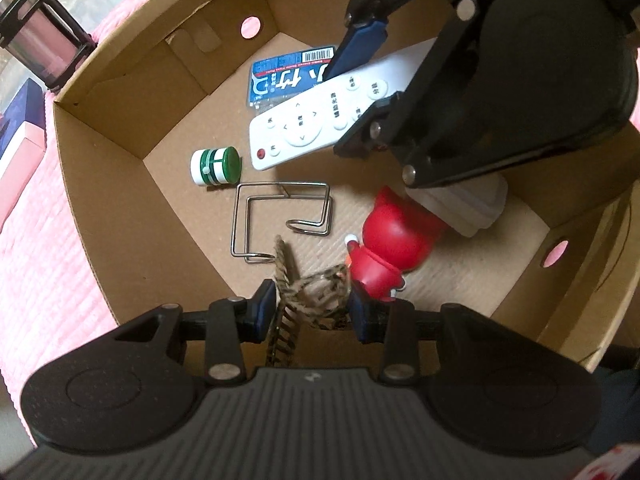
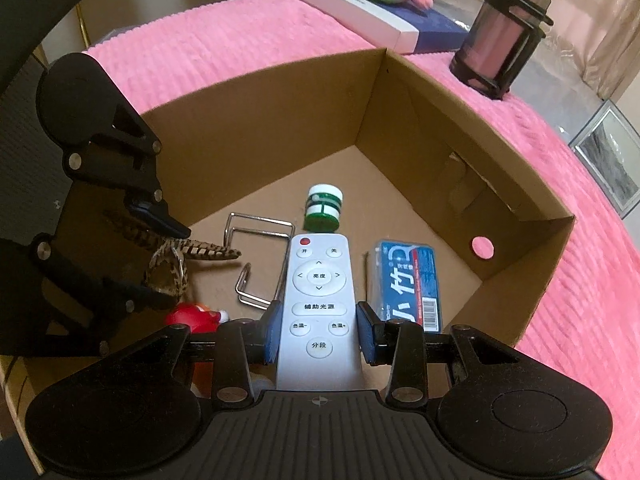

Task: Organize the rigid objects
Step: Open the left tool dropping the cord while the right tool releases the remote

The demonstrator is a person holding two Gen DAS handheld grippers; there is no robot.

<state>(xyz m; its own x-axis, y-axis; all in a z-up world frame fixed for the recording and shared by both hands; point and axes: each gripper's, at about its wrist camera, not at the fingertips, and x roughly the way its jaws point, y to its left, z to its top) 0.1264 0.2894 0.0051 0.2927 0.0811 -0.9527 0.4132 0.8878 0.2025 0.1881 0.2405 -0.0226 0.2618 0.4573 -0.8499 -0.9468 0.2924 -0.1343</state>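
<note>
Much of the cardboard box [image 2: 404, 92] floor is masked by the tools: in the left wrist view the right gripper [image 1: 352, 92] body covers the near end of the white remote control [image 1: 308, 120] and most of a white ribbed object [image 1: 476, 204], whose identity cannot be determined. The red figurine [image 1: 384, 240] lies partly under that gripper body, and in the right wrist view only a small red portion of it shows. The feathered ring ornament [image 1: 316, 296] is cut off behind the left gripper [image 1: 312, 308], and its full shape cannot be made out. The remote control is a flat white slab with a red button at its far end, a round direction pad and pill-shaped keys bearing Chinese characters. It sits low inside the box, its far end near the green-and-white spool [image 2: 324, 206]; whether it rests on the floor cannot be confirmed. The right gripper's blue pads flank its near half at a narrow spacing; the left pad touches the edge, while the right pad appears slightly apart. The left gripper is closed narrowly on the ornament. A bent wire clip [image 2: 256, 256] lies left of the remote, and a blue packet [image 2: 404, 280] right of it. Outside the box, a flask [image 2: 502, 28] stands on the pink cover [image 2: 240, 36].
</note>
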